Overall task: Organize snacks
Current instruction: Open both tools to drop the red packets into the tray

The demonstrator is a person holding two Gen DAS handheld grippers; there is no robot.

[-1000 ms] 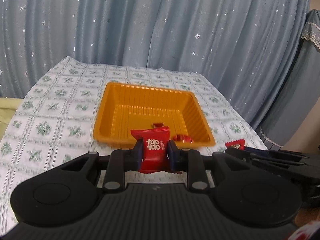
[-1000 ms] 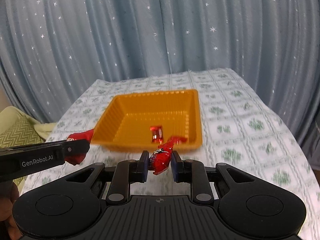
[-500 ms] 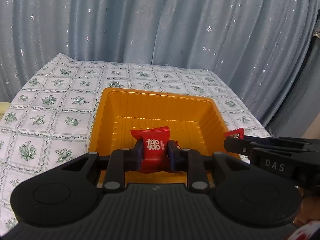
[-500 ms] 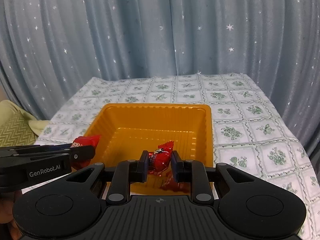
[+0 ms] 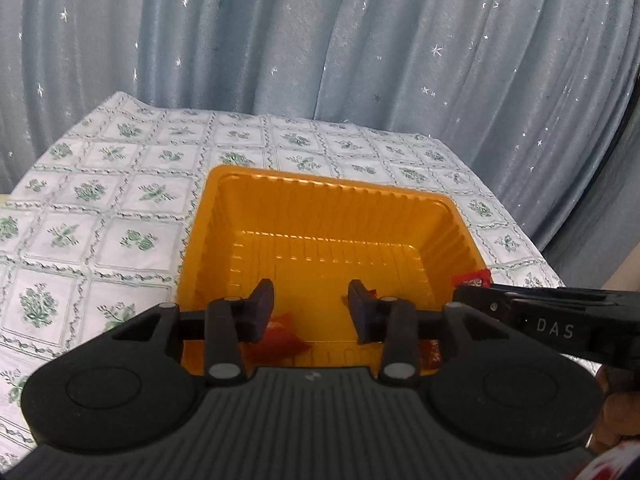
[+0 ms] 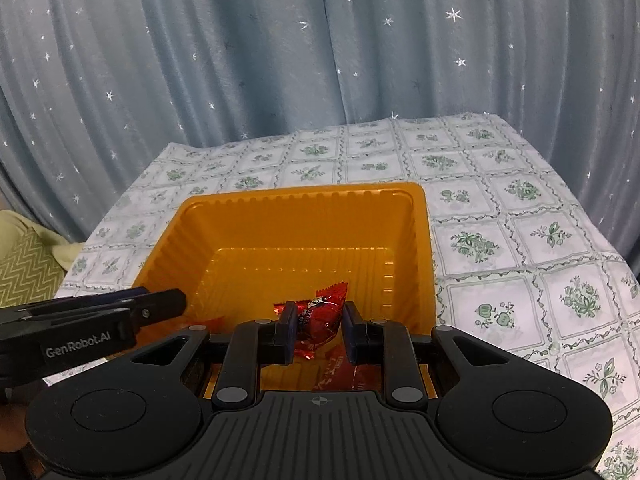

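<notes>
starry curtain behind; left gripper (image 5: 311, 307) just opened, its candy (image 5: 280, 336) dropped into the orange tray's (image 5: 332, 196) near edge. right gripper (image 6: 318, 330) still clamps a red candy (image 6: 320, 318).

1. A table (image 5: 132, 208) covered by a white cloth printed with a grid of green floral squares fills the lower part of both wrist views.
2. An orange plastic tray (image 5: 320, 216) with ribbed walls sits directly on the cloth, near the middle of the table.
3. The cloth drapes over the table's far edge and its sides.
</notes>
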